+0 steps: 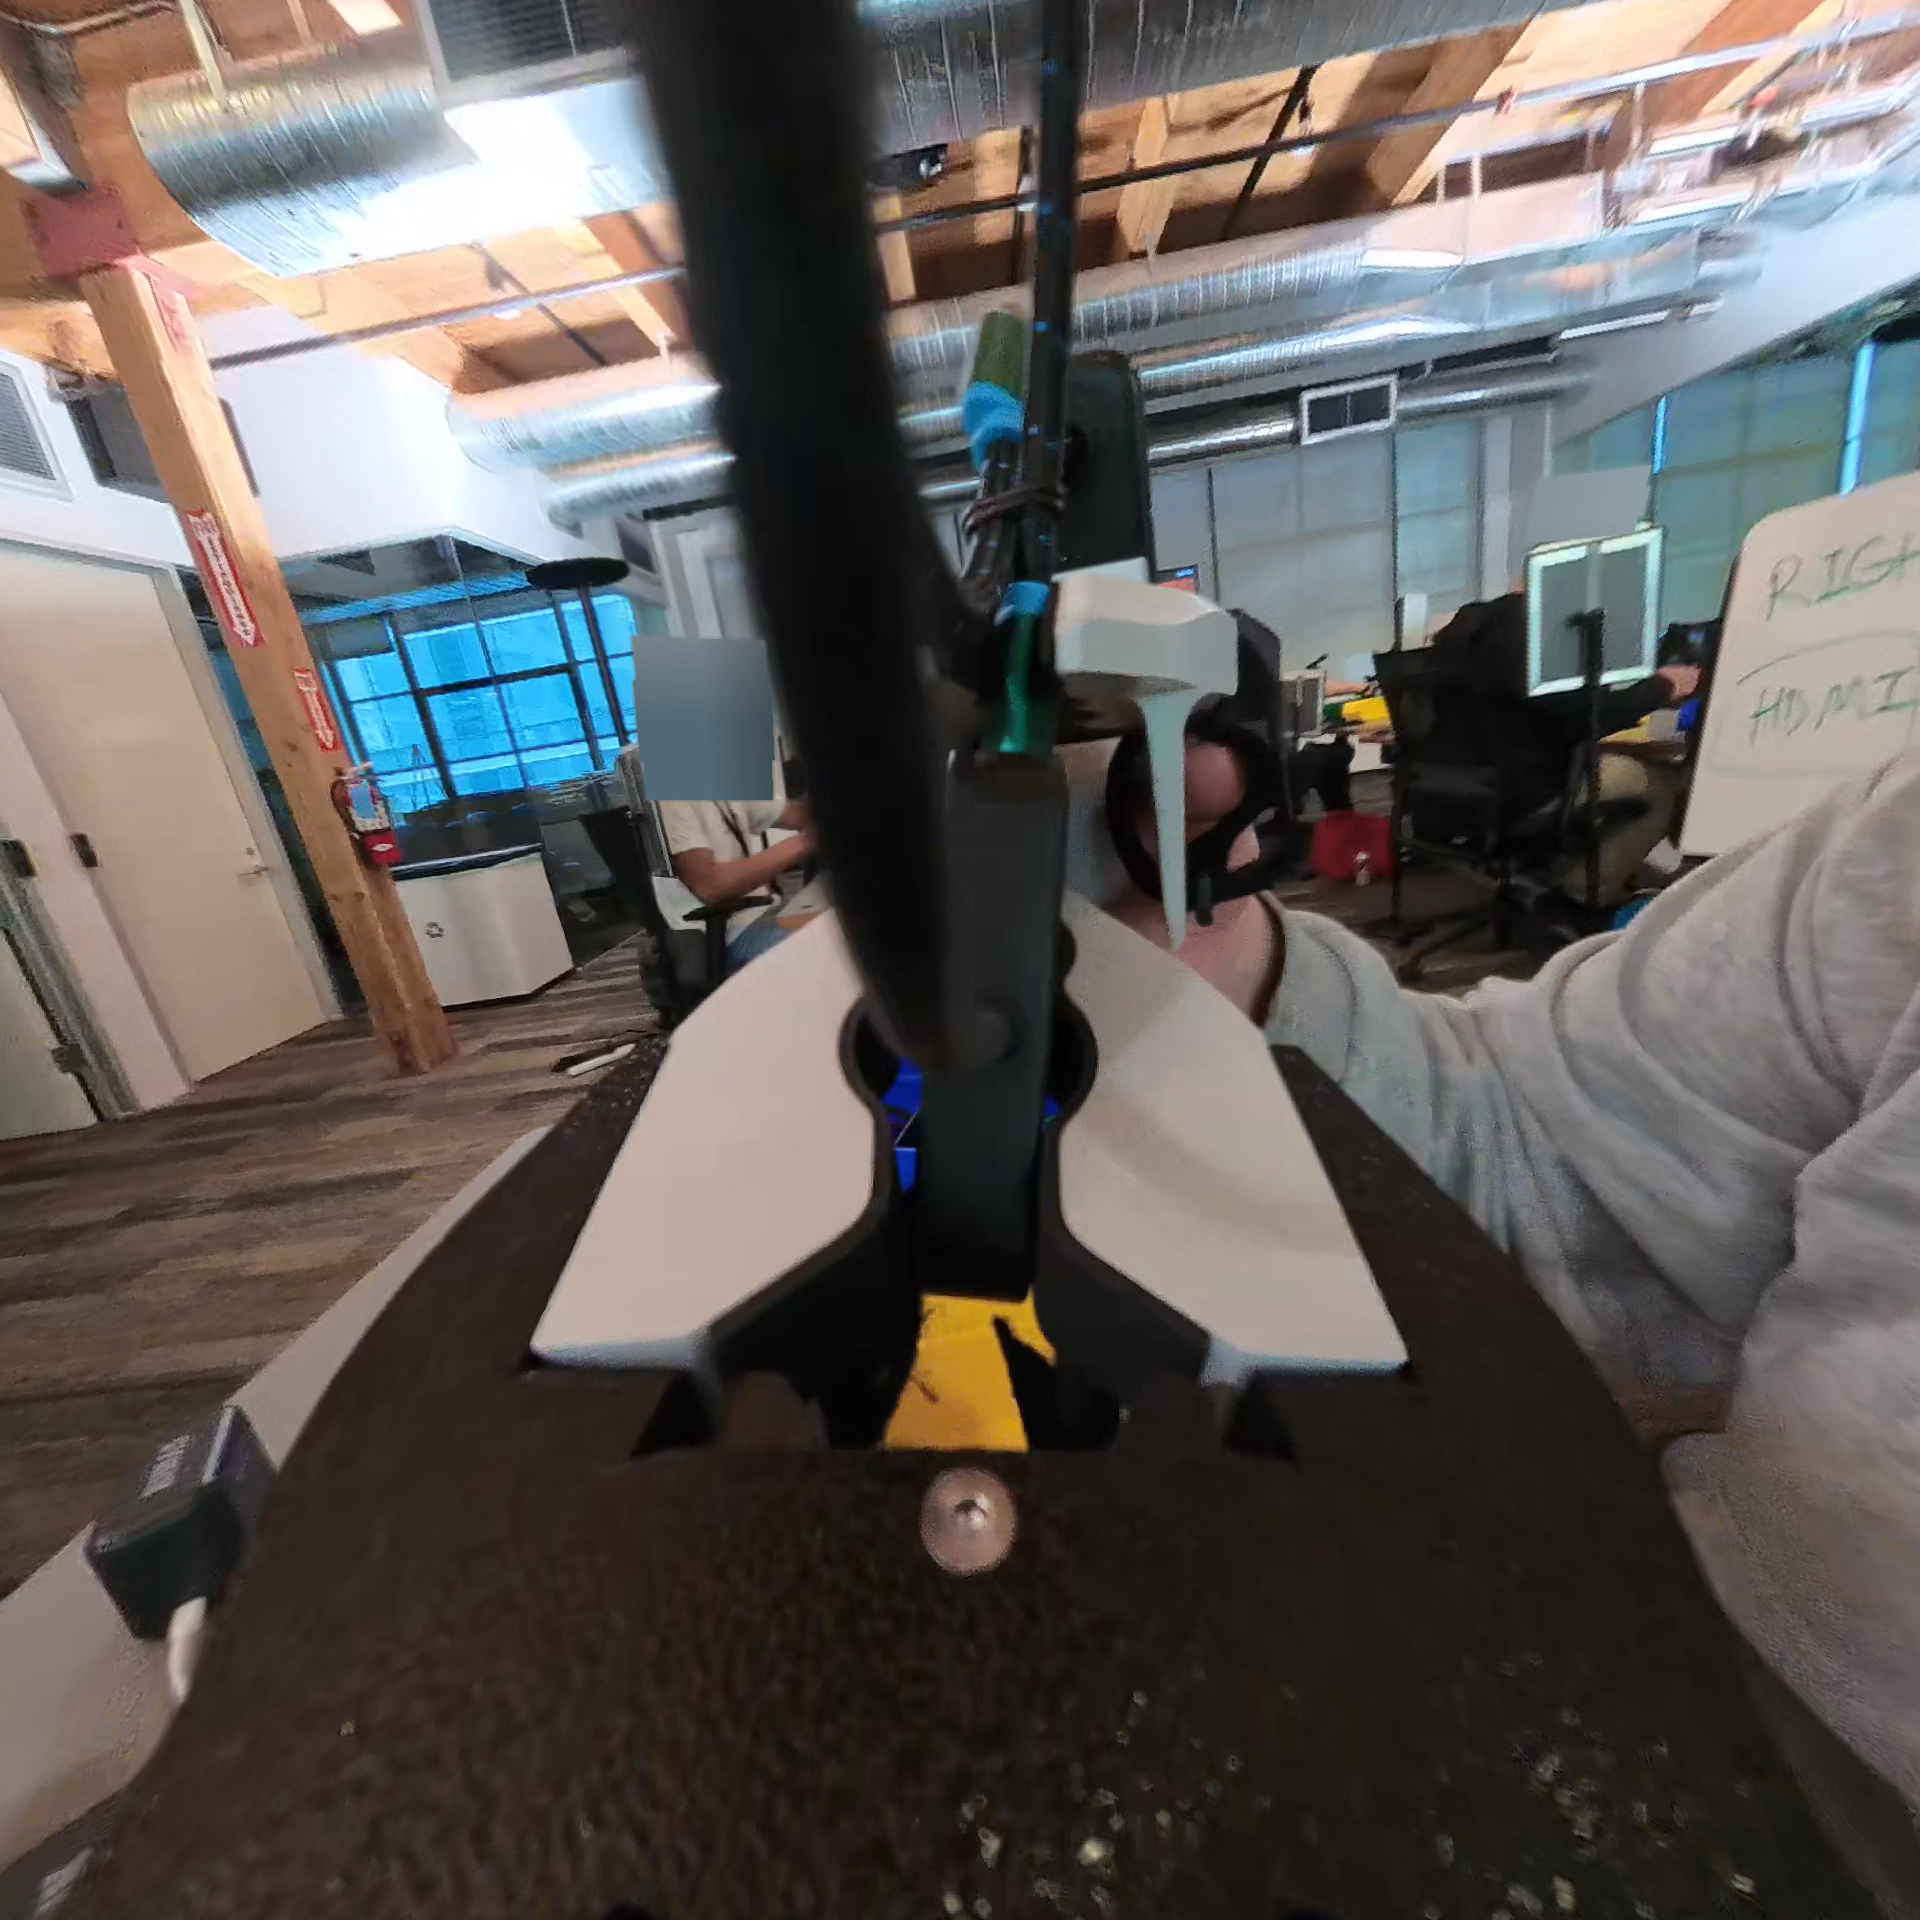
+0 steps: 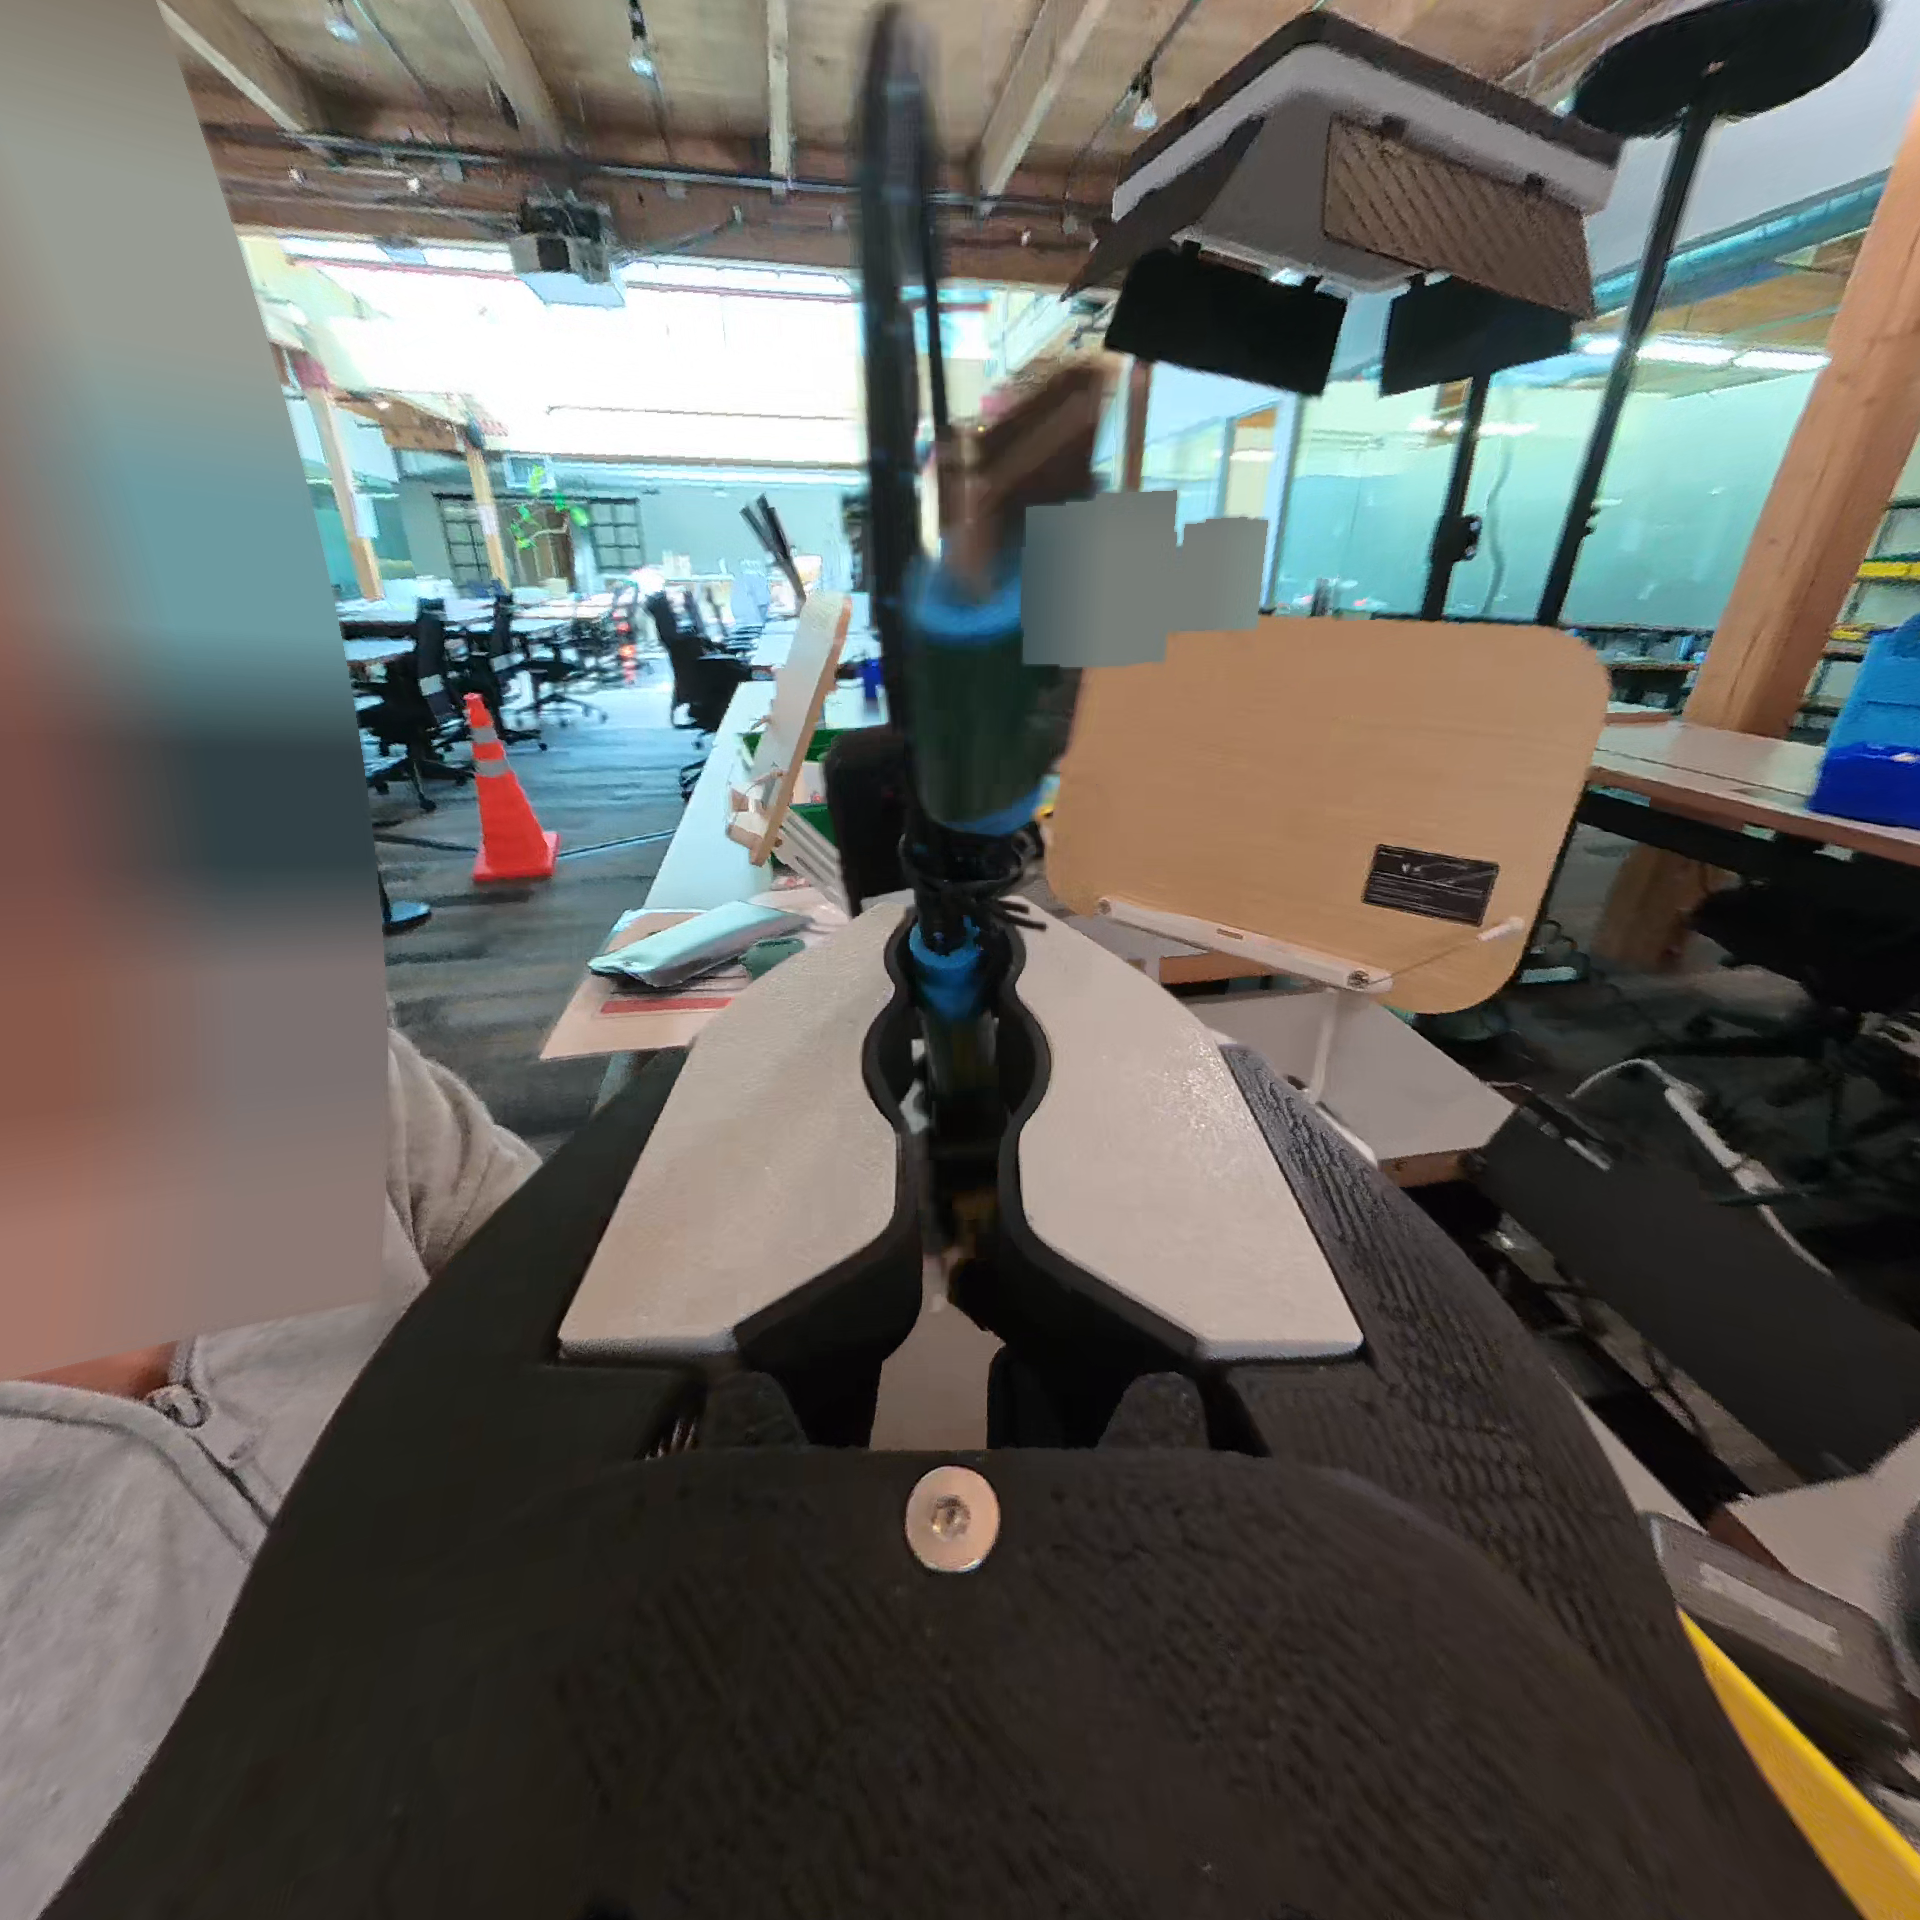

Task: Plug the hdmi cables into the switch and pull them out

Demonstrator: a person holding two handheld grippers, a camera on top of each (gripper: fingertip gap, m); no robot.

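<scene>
Left gripper: clenched on a dark flat bar. Its black-lined fingers press against the bar's two sides, and the bar stands upright along the gap.
Dark flat bar: it carries a round rivet. A thick, blurred black strap runs from the rivet up and leftward out of the top edge of the left wrist view.
Right gripper: clenched on a cable bundle, with the fingers closing about its dark shaft just below a band of blue tape.
Cable bundle: held in the air, not resting on any surface. Above the fingers come black ties, then a green sleeve capped with more blue tape. A thin black rod rises past these to the top edge.
Relation of the two: in the left wrist view the green and blue bundle emerges just above the top end of the bar, with the right gripper's white finger just beside it. Whether bar and bundle are one piece cannot be told.
Pose, left: pointed forward and upward, toward ceiling ducts and a wooden post.
Pose, right: pointed forward and slightly upward over a white table. The holder's hand sits in a black loop, with a grey sleeve trailing to the right edge.
Surroundings: an orange traffic cone stands on the floor. A tilted wooden board is just right of the bundle.
</scene>
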